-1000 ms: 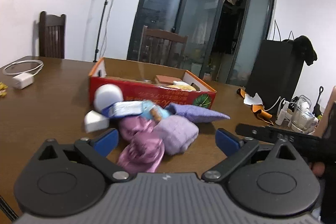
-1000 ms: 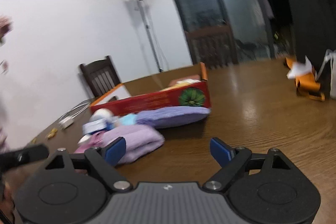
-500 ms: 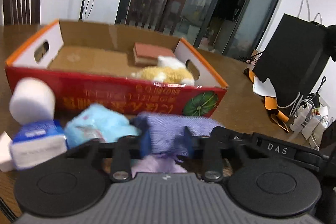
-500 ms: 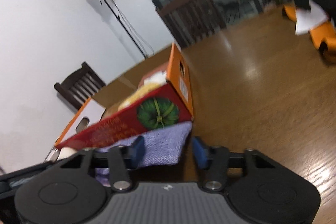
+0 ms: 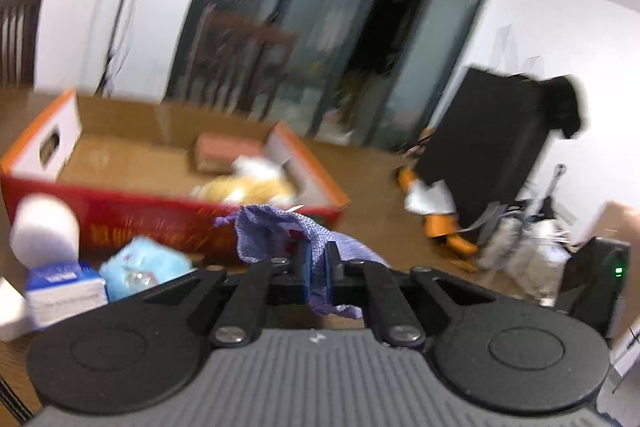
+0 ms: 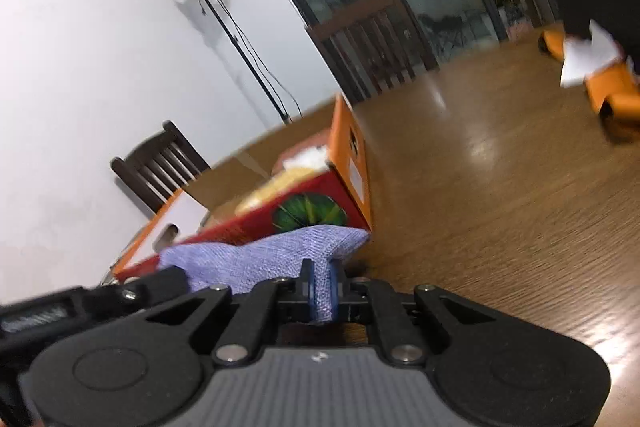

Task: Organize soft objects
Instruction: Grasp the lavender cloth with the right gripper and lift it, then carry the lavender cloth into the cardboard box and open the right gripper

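The purple cloth [image 5: 280,227], lying loose on the worktop [image 6: 500,187] a second ago, is now clamped by both left gripper [image 5: 318,269] and right gripper [image 6: 320,291] before the box [image 5: 160,223], so transfer seems possible.

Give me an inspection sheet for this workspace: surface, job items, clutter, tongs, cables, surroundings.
Surface: brown wooden table.
Job's things: purple cloth in front of the red box; yellow plush inside the box; blue plush and white roll outside it.
Clutter: tissue pack; orange item.
Grippers: left tongs and right tongs both shut on the purple cloth.
Cables: one down the light stand.
Surroundings: chairs, glass doors, white walls.
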Demonstrator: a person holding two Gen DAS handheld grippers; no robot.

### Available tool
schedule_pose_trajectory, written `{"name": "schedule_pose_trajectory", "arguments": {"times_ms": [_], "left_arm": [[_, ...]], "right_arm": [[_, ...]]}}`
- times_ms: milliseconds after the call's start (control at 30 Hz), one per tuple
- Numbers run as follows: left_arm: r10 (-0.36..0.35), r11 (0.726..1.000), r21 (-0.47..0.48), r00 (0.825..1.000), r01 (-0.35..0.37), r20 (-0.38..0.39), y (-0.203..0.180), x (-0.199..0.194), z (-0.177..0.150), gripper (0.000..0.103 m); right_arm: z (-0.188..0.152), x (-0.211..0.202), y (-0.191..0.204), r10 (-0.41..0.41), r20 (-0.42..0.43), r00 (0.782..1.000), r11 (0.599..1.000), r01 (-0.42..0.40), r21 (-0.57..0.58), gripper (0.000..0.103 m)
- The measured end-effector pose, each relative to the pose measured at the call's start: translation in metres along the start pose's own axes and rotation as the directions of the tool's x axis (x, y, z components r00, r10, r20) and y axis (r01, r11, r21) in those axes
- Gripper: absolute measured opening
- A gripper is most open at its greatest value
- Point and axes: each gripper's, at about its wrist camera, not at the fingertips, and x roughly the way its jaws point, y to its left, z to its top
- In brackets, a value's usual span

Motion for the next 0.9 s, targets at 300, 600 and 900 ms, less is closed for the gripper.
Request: {"name": "schedule_pose_trajectory", "arguments": {"times_ms": [300,600,900], "left_arm": [[-0.016,1.0,-0.006,0.996,0.016,-0.092,-0.005,-0.105,-0.096,0.01],[0.079,0.977,-0.192,0.995,-0.089,-0.057,0.027,-0.138,-0.126,0.073],[0.063,0.962,-0.256,0.991,-0.092,-0.12,0.025,-0.102,-0.131,0.051]], "right_arm": [[-0.081,-0.109,0.053,0.055,-0.114,0.992,0.976,-0.077,-0.204,0.008],[-0.096,-0.138,0.053,0.052,-0.077,0.996,0.982,-0.065,-0.179,0.049],[-0.105,-0.098,0.06,-0.059,-0.087,0.995,0.968,0.035,-0.249,0.048]]}}
